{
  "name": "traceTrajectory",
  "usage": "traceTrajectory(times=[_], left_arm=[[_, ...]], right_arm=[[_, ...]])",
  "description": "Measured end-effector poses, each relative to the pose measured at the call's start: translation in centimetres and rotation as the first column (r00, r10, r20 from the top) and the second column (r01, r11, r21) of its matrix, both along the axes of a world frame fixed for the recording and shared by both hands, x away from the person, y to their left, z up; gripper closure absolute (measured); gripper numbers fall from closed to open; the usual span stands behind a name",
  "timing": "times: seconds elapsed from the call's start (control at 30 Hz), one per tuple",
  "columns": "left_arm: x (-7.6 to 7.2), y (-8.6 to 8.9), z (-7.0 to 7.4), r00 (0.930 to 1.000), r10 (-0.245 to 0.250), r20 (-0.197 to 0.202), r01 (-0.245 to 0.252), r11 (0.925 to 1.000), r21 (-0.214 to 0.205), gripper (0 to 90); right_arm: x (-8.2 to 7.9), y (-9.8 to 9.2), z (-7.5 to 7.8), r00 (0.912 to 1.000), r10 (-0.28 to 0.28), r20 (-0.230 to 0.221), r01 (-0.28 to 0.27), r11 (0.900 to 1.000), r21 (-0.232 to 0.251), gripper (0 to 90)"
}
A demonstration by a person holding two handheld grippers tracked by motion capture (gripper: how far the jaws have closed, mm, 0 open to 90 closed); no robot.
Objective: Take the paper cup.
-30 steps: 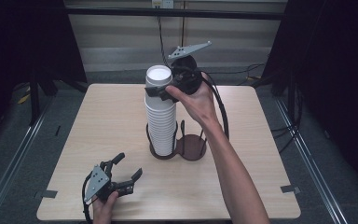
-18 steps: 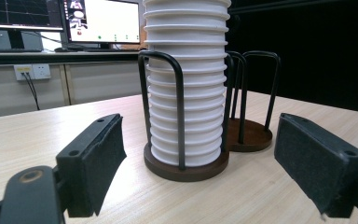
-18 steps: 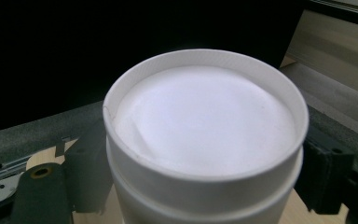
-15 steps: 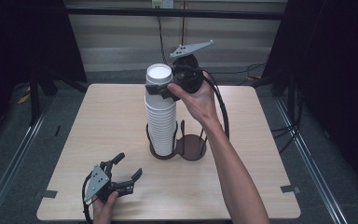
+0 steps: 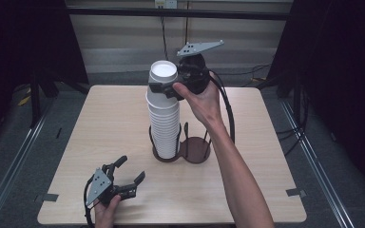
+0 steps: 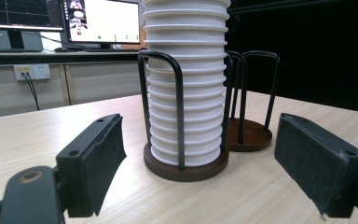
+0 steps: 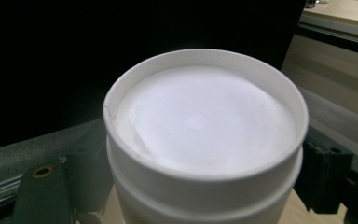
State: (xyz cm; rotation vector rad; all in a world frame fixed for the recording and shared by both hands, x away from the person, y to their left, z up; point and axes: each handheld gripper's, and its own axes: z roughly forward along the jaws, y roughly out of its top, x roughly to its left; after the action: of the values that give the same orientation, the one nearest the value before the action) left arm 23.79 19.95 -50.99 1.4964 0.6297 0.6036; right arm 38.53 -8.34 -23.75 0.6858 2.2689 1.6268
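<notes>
The right arm reaches forward from the bottom edge, forearm bare, its hand [image 5: 200, 97] wrapped around the right gripper [image 5: 164, 88], held high. That gripper's jaws stand on either side of the top cup [image 7: 205, 135] of the stack, pads against its wall. The left hand [image 5: 105, 213] is low at the near edge and holds the left gripper [image 5: 130, 172], jaws spread apart with nothing between them.

One tabletop [image 5: 100, 118] carries one tall stack of white cups [image 5: 163, 118], perhaps fifteen or so, since the ribs blur together. One dark holder [image 5: 192, 151] with two round bases stands there. Two tools: left tool [image 5: 123, 179], right tool [image 5: 164, 84].
</notes>
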Motion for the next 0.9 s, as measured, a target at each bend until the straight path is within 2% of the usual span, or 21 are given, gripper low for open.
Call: traceTrajectory(times=[0.2, 0.47, 0.5, 0.6, 0.63, 0.83, 0.9], left_arm=[[0.0, 0.0, 0.0, 1.0000, -0.001, 0.000, 0.001, 1.0000, 0.001, 15.8], [0.0, 0.0, 0.0, 1.0000, -0.002, 0.000, 0.002, 1.0000, 0.000, 15.8], [0.1, 0.1, 0.0, 0.9999, -0.006, 0.010, 0.006, 0.9999, 0.014, 15.8], [0.0, 0.0, 0.0, 1.0000, -0.006, -0.005, 0.006, 1.0000, -0.006, 15.8], [0.0, 0.0, 0.0, 1.0000, -0.004, 0.005, 0.004, 1.0000, 0.007, 15.8], [0.0, -0.1, 0.0, 1.0000, -0.007, -0.006, 0.007, 0.9999, -0.007, 15.8], [0.0, 0.0, 0.0, 1.0000, -0.002, 0.000, 0.002, 1.0000, 0.000, 15.8]], right_arm=[[-0.2, -0.4, 0.4, 0.9999, -0.006, 0.013, 0.005, 0.9991, 0.043, 20.2], [-0.5, -0.7, 0.8, 0.9991, -0.023, 0.037, 0.020, 0.9969, 0.076, 20.5], [-0.6, -0.8, 0.8, 0.9990, -0.023, 0.038, 0.019, 0.9963, 0.084, 20.5], [-0.7, -0.9, 1.0, 0.9987, -0.028, 0.043, 0.024, 0.9954, 0.092, 20.7], [-0.7, -0.9, 1.0, 0.9987, -0.027, 0.042, 0.023, 0.9951, 0.096, 20.8], [-0.9, -1.1, 1.2, 0.9981, -0.034, 0.052, 0.027, 0.9923, 0.121, 21.1], [-1.0, -1.2, 1.3, 0.9979, -0.034, 0.056, 0.026, 0.9909, 0.132, 21.2]])
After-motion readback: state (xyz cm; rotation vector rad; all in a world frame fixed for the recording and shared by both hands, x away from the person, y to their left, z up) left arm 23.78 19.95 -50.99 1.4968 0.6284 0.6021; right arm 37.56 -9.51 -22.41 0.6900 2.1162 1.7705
